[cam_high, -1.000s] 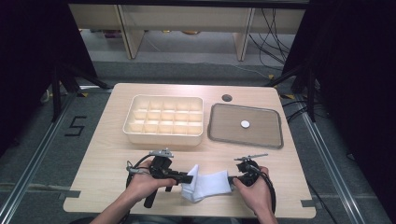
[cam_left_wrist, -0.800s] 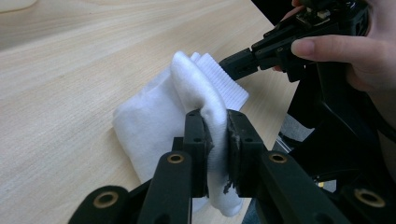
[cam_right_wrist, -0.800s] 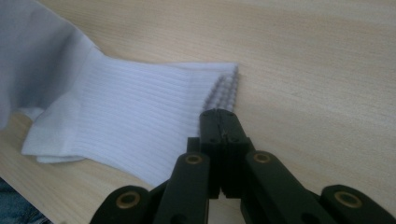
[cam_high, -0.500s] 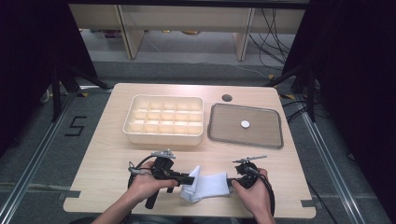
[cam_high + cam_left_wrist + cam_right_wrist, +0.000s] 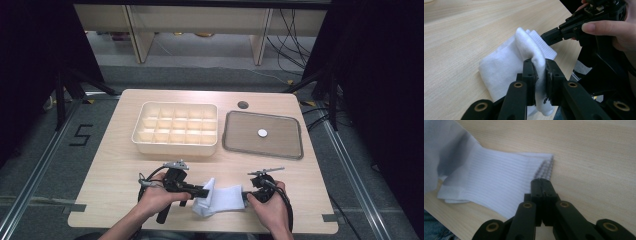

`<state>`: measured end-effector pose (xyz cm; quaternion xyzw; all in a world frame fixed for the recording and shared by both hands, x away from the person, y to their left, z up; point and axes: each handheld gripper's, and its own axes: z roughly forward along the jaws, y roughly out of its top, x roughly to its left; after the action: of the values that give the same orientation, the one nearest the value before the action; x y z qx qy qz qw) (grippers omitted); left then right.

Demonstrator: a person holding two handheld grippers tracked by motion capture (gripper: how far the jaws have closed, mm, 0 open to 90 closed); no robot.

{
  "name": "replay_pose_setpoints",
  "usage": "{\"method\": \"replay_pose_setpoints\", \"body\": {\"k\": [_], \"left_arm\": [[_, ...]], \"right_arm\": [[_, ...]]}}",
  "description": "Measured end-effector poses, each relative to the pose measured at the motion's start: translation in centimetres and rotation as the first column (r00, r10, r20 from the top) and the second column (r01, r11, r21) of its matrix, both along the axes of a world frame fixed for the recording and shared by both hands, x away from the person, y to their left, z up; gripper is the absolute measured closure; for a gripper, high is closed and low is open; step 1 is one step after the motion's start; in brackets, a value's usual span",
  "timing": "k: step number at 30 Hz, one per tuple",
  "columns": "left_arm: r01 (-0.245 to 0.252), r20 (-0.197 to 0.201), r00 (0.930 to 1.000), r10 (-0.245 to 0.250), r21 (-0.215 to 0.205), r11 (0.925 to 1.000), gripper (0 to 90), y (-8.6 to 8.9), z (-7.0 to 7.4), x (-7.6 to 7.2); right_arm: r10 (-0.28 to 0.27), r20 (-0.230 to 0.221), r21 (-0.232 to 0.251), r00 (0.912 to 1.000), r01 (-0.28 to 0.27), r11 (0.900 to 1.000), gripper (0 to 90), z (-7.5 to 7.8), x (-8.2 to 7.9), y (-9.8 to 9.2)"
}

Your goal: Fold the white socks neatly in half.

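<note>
A white sock (image 5: 220,200) lies near the table's front edge, stretched between both grippers. My left gripper (image 5: 540,72) is shut on a bunched fold of the sock (image 5: 506,65) and lifts it a little off the wood. In the high view that left gripper (image 5: 204,191) is at the sock's left end. My right gripper (image 5: 541,182) has its jaws pressed together at the corner of the ribbed cuff (image 5: 499,182), which otherwise lies flat. The right gripper (image 5: 246,196) is at the sock's right end and its tip (image 5: 549,37) rests on the cuff.
A cream tray (image 5: 175,148) with several empty compartments stands at mid-table. To its right lies a flat grey tray (image 5: 285,142) with a small white disc (image 5: 262,133) on it. A round hole (image 5: 243,105) sits near the far edge. Both hands are close to the front edge.
</note>
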<state>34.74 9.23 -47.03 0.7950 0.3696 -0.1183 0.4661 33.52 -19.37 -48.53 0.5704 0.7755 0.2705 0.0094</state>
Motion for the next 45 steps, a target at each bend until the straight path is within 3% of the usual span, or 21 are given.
{"method": "replay_pose_setpoints", "body": {"k": [7, 8, 10, 11, 27, 28, 35, 39, 41, 43, 45], "left_arm": [[-0.004, 0.011, 0.9999, 0.004, 0.016, 0.9999, 79.5, 0.01, 0.11, 0.14], [0.001, 0.011, 0.9999, -0.001, 0.003, 1.0000, 79.5, -0.01, 0.04, 0.16], [0.001, 0.009, 1.0000, -0.001, 0.008, 1.0000, 79.5, -0.04, 0.05, 0.10], [0.004, 0.012, 0.9999, -0.004, 0.008, 1.0000, 79.5, -0.06, 0.00, 0.10], [0.009, 0.010, 0.9999, -0.009, 0.011, 0.9999, 79.4, 0.17, 0.24, 0.27], [0.011, 0.010, 0.9999, -0.011, 0.011, 0.9999, 79.4, 0.18, 0.26, 0.28], [0.020, 0.010, 0.9997, -0.021, 0.009, 0.9998, 79.4, 0.08, 0.18, 0.25], [0.018, 0.013, 0.9997, -0.019, 0.012, 0.9998, 79.4, -0.01, 0.20, 0.37], [0.008, 0.020, 0.9998, -0.008, 0.033, 0.9994, 79.4, -0.09, 0.28, 0.33], [0.008, 0.021, 0.9997, -0.009, 0.027, 0.9996, 79.4, -0.15, 0.28, 0.34], [0.012, 0.019, 0.9997, -0.013, 0.022, 0.9997, 79.4, -0.18, 0.27, 0.38]], "right_arm": [[-0.029, -0.026, -0.001, 0.9992, 0.029, 1.000, 89.8, 0.15, -0.15, 0.53], [-0.051, -0.048, 0.006, 0.9975, 0.052, 0.999, 89.8, 0.29, -0.25, 0.73], [-0.051, -0.046, 0.007, 0.9976, 0.051, 0.999, 89.7, 0.29, -0.26, 0.77], [-0.007, -0.002, -0.006, 1.0000, 0.007, 1.000, 89.5, 0.06, -0.07, 0.46], [0.001, -0.009, 0.002, 1.0000, -0.001, 1.000, 89.0, 0.07, -0.17, 0.44], [-0.009, -0.029, 0.003, 0.9995, 0.010, 1.000, 90.0, 0.21, -0.28, 0.45], [0.026, 0.008, 0.008, 0.9996, -0.026, 1.000, 90.0, 0.32, -0.33, 0.06], [-0.017, -0.023, 0.004, 0.9996, 0.017, 1.000, 90.0, 0.56, -0.43, 0.68], [0.012, -0.003, 0.003, 0.9999, -0.012, 1.000, 90.0, 0.41, -0.37, 0.65], [0.000, -0.022, 0.002, 0.9998, 0.000, 1.000, 90.0, 0.45, -0.44, 0.91], [0.041, 0.010, 0.006, 0.9991, -0.041, 0.999, 90.0, 0.21, -0.38, 0.80]]}}
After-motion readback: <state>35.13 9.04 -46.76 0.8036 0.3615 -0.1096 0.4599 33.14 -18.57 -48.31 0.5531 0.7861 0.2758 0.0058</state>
